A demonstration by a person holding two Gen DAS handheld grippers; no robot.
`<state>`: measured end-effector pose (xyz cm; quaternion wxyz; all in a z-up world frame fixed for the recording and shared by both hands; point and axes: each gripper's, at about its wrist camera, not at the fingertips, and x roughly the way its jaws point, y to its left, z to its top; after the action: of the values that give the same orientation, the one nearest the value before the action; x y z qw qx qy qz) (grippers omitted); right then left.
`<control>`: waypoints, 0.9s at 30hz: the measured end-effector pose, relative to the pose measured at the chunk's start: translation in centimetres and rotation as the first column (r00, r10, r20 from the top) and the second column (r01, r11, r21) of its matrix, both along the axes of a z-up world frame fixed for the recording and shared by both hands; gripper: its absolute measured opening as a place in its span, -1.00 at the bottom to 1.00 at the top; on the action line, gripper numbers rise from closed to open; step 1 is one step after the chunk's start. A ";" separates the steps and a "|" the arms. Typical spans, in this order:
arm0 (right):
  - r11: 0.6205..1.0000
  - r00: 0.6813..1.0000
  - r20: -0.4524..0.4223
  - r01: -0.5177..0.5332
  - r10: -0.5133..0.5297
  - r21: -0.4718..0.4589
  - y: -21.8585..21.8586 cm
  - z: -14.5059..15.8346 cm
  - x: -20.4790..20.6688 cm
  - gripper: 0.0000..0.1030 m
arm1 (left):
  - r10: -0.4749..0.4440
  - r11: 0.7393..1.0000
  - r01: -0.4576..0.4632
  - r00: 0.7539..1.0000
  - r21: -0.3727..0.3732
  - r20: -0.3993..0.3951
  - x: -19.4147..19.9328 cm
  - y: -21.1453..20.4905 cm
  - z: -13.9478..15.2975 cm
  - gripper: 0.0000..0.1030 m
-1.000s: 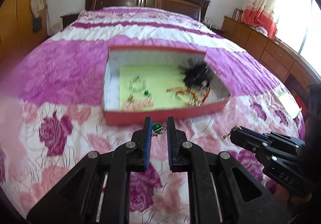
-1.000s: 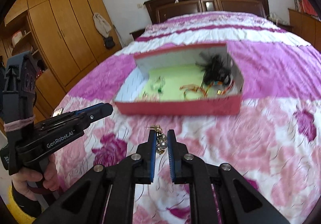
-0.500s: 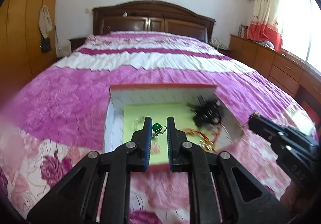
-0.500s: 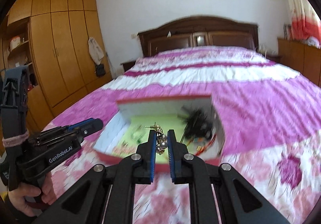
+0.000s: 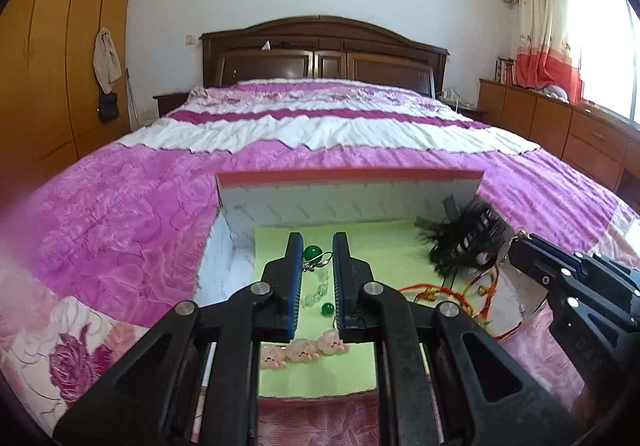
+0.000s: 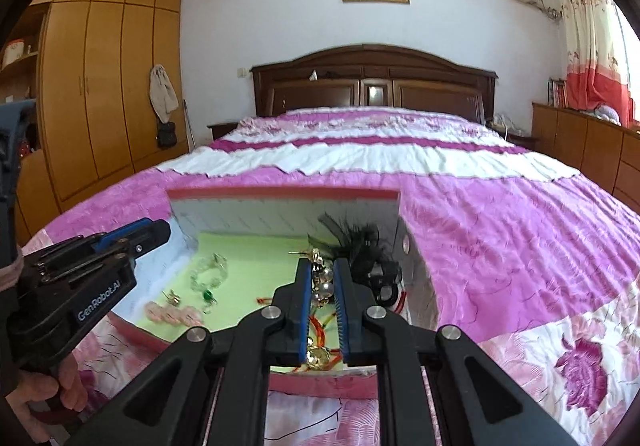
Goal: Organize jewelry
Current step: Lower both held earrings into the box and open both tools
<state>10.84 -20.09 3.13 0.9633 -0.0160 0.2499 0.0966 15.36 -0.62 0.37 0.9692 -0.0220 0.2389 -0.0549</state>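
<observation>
A red box (image 5: 348,177) with a green liner sits on the bed. My left gripper (image 5: 316,252) is shut on a green bead earring (image 5: 312,253) and holds it over the box's left half. My right gripper (image 6: 322,272) is shut on a gold and pearl earring (image 6: 323,280) over the box's right half; it also shows at the right in the left wrist view (image 5: 516,242). In the box lie a black feather clip (image 5: 464,238), red cords (image 5: 440,292), a clear bead bracelet (image 6: 208,272), a green bead (image 5: 327,309) and pink pig clips (image 5: 304,352).
The box lies on a pink and white floral bedspread (image 5: 120,214). A dark wooden headboard (image 5: 320,58) is at the far end. A wardrobe (image 6: 100,86) stands on the left and low cabinets (image 5: 560,130) on the right.
Both grippers have moved forward from above the bedspread to over the inside of the box, each still holding its earring. The cameras have tilted up toward the headboard.
</observation>
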 end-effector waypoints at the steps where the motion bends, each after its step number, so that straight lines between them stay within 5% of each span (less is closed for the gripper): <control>1: 1.000 1.000 -0.013 0.003 -0.003 0.001 -0.1 -0.4 0.3 -0.76 | -0.001 1.000 0.001 1.000 -0.004 -0.013 0.2 0.0 -0.4 -0.88; 14: 0.999 0.992 -0.124 0.032 -0.030 0.011 -0.6 -3.1 2.1 -0.74 | -0.015 0.998 0.005 0.985 -0.058 -0.172 2.4 0.5 -3.0 -0.86; 18: 0.999 0.992 -0.126 0.032 -0.031 0.012 -0.6 -2.9 2.1 -0.46 | -0.012 0.998 0.000 0.980 -0.065 -0.199 2.4 0.6 -3.1 -0.70; 27: 0.996 0.996 -0.082 0.049 -0.043 0.073 -1.3 -0.7 0.1 -0.24 | -0.011 0.998 0.001 0.987 -0.059 -0.163 -0.2 0.9 -1.2 -0.53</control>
<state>10.96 -21.35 2.40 0.9544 0.0297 0.2849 0.0843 15.18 0.26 -0.79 0.9452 -0.0543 0.3159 -0.0630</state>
